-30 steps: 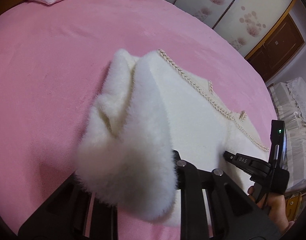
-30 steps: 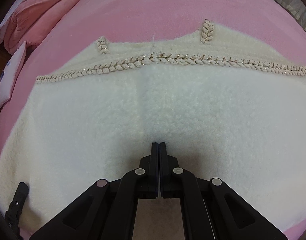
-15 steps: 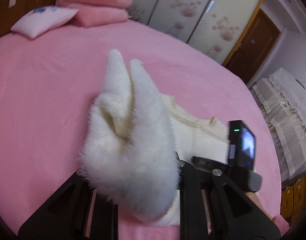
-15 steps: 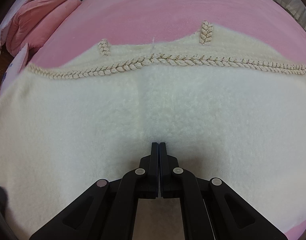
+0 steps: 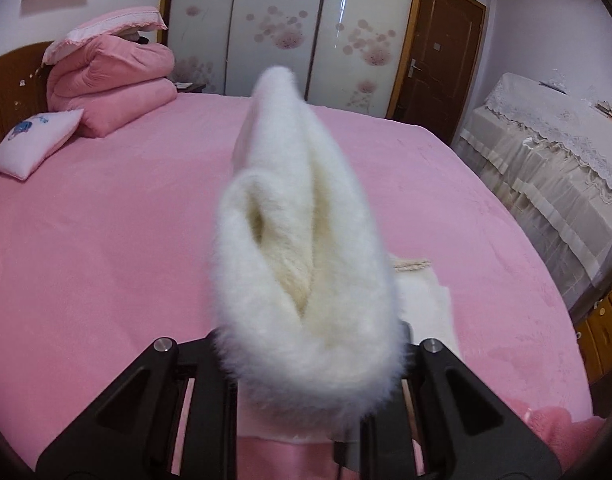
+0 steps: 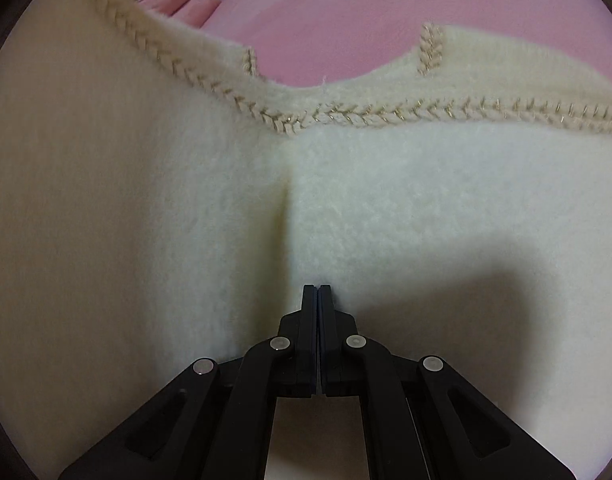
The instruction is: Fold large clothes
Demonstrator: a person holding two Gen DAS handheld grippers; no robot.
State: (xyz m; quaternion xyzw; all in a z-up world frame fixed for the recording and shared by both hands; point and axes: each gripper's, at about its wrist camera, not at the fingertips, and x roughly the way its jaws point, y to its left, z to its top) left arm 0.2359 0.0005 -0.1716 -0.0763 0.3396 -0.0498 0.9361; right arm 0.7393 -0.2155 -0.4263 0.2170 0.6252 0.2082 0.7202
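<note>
Left wrist view: the left gripper point(image 5: 309, 364) is nearly closed and pinches a thick, fluffy bunch of the white sweater point(image 5: 302, 248). A moment ago this bunch hung low over the pink bed point(image 5: 106, 248). Now it stands up tall, and the view looks across the room at the wardrobe doors point(image 5: 290, 28) and the stacked pink quilts point(image 5: 114, 76). So this side of the sweater has been lifted up off the bed.

In the right wrist view, the right gripper point(image 6: 317, 290) is closed tight with nothing between its jaws. Its tips press down on the middle of the sweater point(image 6: 385, 200), which lies spread on the bed. Before, the sweater was flat from side to side. Now its left half stands up like a wall, and a crease runs from the tips up to the braided trim point(image 6: 345, 114) at the neck.

This looks like the fold is half done. The raised half likely needs to come over and land on the flat half next.
</note>
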